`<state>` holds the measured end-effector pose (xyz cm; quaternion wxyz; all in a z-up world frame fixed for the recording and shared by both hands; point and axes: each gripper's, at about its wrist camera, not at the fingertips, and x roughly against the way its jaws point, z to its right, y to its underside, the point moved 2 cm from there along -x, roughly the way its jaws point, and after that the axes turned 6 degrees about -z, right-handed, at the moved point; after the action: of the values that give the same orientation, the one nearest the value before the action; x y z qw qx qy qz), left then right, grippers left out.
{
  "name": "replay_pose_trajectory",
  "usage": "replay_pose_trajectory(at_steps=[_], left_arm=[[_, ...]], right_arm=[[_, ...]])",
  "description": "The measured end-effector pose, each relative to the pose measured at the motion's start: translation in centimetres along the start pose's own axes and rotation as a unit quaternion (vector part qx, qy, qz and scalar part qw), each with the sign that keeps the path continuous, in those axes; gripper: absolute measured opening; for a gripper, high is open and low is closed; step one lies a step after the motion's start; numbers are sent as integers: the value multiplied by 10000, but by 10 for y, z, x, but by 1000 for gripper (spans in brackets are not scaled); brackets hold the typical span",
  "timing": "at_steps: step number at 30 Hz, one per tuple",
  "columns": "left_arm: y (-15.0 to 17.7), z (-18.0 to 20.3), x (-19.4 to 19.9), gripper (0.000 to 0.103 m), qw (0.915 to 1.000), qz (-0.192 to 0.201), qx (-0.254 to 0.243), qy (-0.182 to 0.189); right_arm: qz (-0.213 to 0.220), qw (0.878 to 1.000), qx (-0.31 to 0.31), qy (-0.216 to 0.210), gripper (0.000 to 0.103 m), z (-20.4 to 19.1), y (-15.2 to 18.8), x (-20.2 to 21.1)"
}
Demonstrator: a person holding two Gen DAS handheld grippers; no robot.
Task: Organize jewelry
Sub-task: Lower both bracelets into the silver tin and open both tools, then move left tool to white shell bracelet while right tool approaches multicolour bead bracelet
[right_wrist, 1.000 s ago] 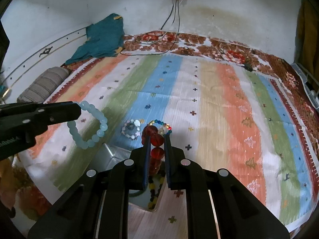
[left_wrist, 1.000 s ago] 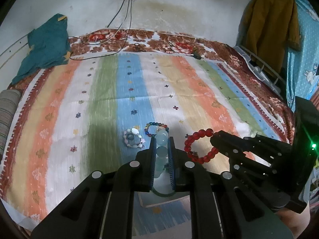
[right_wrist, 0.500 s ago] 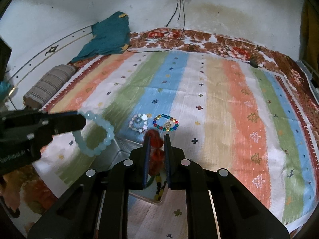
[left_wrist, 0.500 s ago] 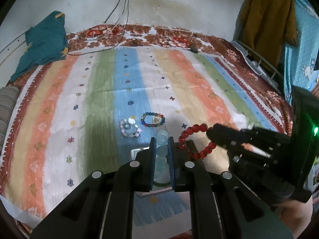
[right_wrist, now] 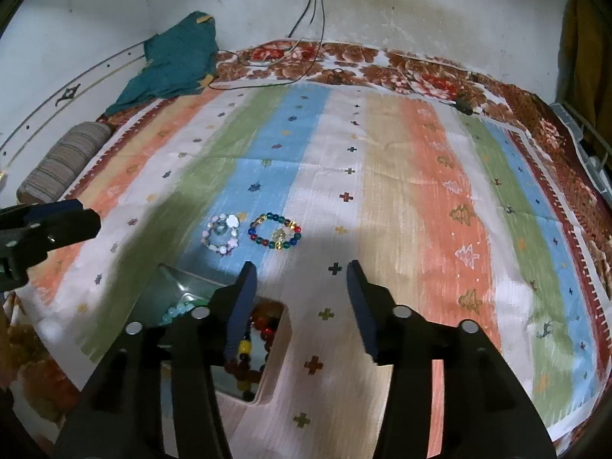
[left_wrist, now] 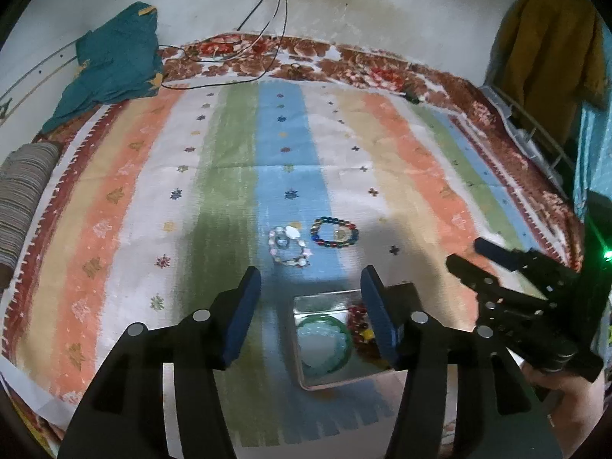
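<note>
My left gripper (left_wrist: 310, 311) is open and empty above a jewelry box (left_wrist: 306, 302) on the striped bedspread. In the box lie a pale green bead bracelet (left_wrist: 325, 340) and a red bead bracelet (left_wrist: 357, 313). My right gripper (right_wrist: 300, 304) is open and empty, just right of the box (right_wrist: 279, 348); it also shows in the left wrist view (left_wrist: 508, 267). On the cloth beyond the box lie a pale pastel bracelet (left_wrist: 287, 246) (right_wrist: 222, 234) and a multicoloured bead bracelet (left_wrist: 334, 232) (right_wrist: 275, 231).
A teal cloth (left_wrist: 114, 61) lies at the far left by the wall. A striped bolster (left_wrist: 23, 191) lies at the left edge. Cables (left_wrist: 244, 57) trail from a wall socket onto the bed. Clothes (left_wrist: 550, 49) hang at the right.
Both grippers have opened and let go: the pale green bracelet and the red bracelet have dropped into the box. Both grippers have pulled back from the loose bracelets.
</note>
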<state>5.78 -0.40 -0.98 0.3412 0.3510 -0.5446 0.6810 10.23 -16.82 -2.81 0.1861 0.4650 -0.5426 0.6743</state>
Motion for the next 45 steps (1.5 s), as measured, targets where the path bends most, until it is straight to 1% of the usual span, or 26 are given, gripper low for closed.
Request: replay_pose_trajectory(at_steps=[5, 7, 10, 12, 14, 16, 18, 20, 23, 24, 27, 29, 31, 37, 45], left_arm=[[-9, -8, -15, 57, 9998, -159, 69, -3], [-11, -10, -20, 58, 9997, -211, 79, -58], [-15, -14, -30, 63, 9992, -348, 107, -159], [-16, -17, -37, 66, 9987, -449, 119, -220], [-18, -17, -45, 66, 9981, -559, 76, -258], [-19, -16, -53, 66, 9974, -661, -24, -288], [-21, -17, -60, 66, 9967, -731, -23, -345], [-22, -18, -65, 66, 9961, -802, -49, -377], [-25, -21, -74, 68, 9948, -915, -60, -450], [-26, -23, -77, 69, 9943, -968, -56, -439], [-29, -27, -86, 70, 9929, -1136, 9, -345], [-31, -28, -89, 71, 9925, -1167, 18, -355], [-33, -28, -92, 73, 9923, -1198, 0, -329], [-36, -30, -108, 74, 9894, -1404, -50, -372], [-40, -40, -128, 74, 9866, -1600, 61, -312]], right_arm=[[-49, 10000, -57, -7, 53, 4, -5, -7], [-88, 9999, -110, -39, 53, 6, -7, -11], [-104, 9999, -134, -1, 59, 9, -12, -15], [-120, 9998, -136, -6, 60, 9, -14, -19], [-122, 9999, -111, -26, 68, 9, -17, -22], [-90, 9999, -66, 45, 71, 8, -21, -25], [-75, 9999, -35, 62, 74, 6, -23, -28], [-133, 9999, -17, 89, 77, 5, -27, -36], [-205, 9997, 81, 124, 77, 3, -32, -46], [-216, 9997, 86, 124, 77, 3, -33, -48], [-254, 9997, 11, 40, 79, 5, -38, -55], [-295, 9996, -19, 33, 80, 7, -41, -59], [-343, 9994, -48, 35, 80, 8, -44, -65], [-535, 9985, -48, -79, 81, 8, -50, -83], [-798, 9966, -7, -177, 81, 6, -55, -108]])
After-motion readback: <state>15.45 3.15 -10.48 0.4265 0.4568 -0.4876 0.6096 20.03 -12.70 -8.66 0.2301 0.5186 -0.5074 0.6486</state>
